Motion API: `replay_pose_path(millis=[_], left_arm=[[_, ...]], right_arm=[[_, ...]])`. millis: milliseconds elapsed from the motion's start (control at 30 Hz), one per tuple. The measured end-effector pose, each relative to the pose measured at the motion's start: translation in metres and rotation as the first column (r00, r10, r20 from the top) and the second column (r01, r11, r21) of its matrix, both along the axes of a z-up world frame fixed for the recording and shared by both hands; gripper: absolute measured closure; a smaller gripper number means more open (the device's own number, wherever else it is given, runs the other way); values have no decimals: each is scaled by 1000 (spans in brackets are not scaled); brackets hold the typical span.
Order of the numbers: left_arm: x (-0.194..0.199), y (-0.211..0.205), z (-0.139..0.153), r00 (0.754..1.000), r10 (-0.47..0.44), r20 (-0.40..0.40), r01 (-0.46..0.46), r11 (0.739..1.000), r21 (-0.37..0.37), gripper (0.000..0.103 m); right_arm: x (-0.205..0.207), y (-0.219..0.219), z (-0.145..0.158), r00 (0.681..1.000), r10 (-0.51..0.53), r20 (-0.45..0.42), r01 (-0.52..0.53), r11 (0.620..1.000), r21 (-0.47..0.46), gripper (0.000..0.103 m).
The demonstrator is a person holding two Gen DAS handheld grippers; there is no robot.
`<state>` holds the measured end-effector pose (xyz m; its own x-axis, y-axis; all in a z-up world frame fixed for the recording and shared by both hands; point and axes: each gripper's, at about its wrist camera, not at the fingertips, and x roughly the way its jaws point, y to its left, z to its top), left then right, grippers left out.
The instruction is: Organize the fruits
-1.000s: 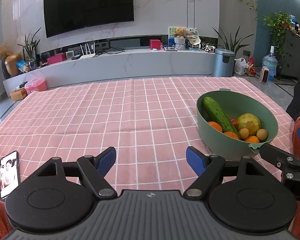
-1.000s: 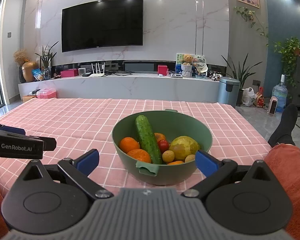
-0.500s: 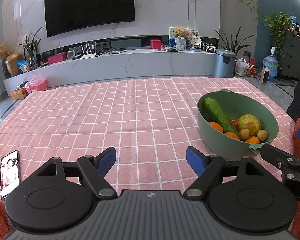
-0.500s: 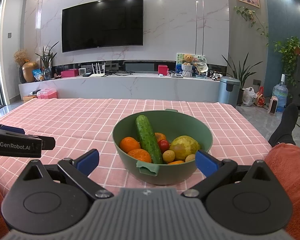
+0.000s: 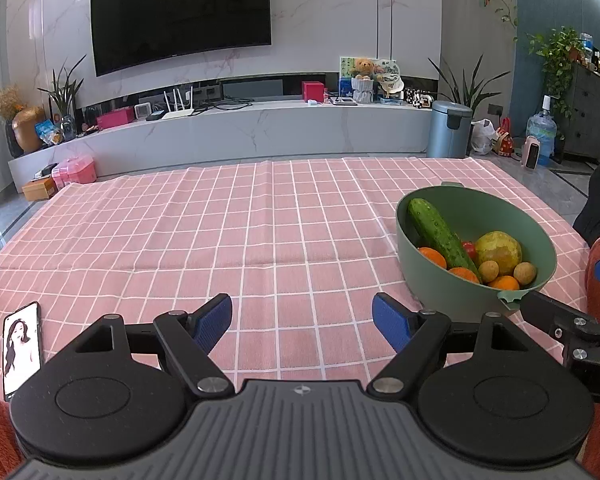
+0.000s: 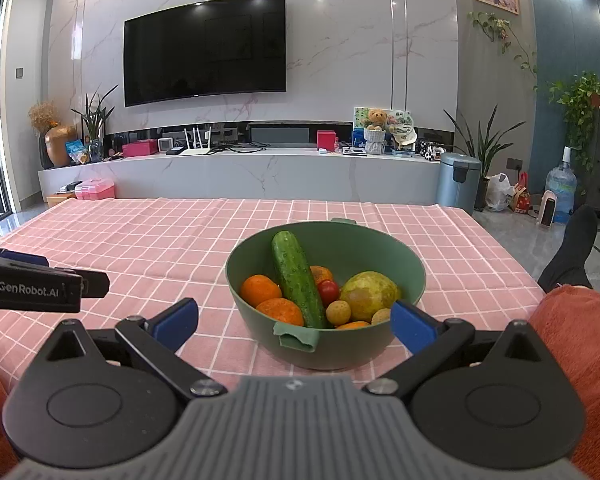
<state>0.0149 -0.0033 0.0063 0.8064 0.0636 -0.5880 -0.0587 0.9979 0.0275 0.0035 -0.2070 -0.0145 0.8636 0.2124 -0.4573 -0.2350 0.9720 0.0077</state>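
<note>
A green bowl [image 6: 412, 276] stands on the pink checked tablecloth [image 6: 180, 240], right in front of my right gripper [image 6: 294, 320]. It holds a cucumber [image 6: 296, 276], several oranges [image 6: 260, 290], a red tomato [image 6: 328, 290], a yellow-green pear-like fruit [image 6: 370, 294] and small round yellow fruits [image 6: 338, 312]. My right gripper is open and empty, its blue pads [image 6: 412, 326] either side of the bowl's near rim. My left gripper [image 5: 302, 322] is open and empty over bare cloth, left of the bowl [image 5: 420, 280].
A phone [image 5: 22, 346] lies on the cloth at the near left edge. The other gripper's body shows at each view's side [image 6: 32, 286]. A TV wall and low marble cabinet [image 6: 260, 172] lie beyond the table. A person's leg [image 6: 568, 256] is at the right.
Almost nothing has changed. Both grippers stay open; the views have shifted only very slightly.
</note>
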Motion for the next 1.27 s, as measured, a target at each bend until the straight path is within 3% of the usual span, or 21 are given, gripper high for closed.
replay_pose_path(millis=[1267], left_arm=[[-2,3,4,1000,-11,0,11,1000,-16,9]], right_arm=[[3,5,-5,1000,8,-10,-8,1000,-7,5]])
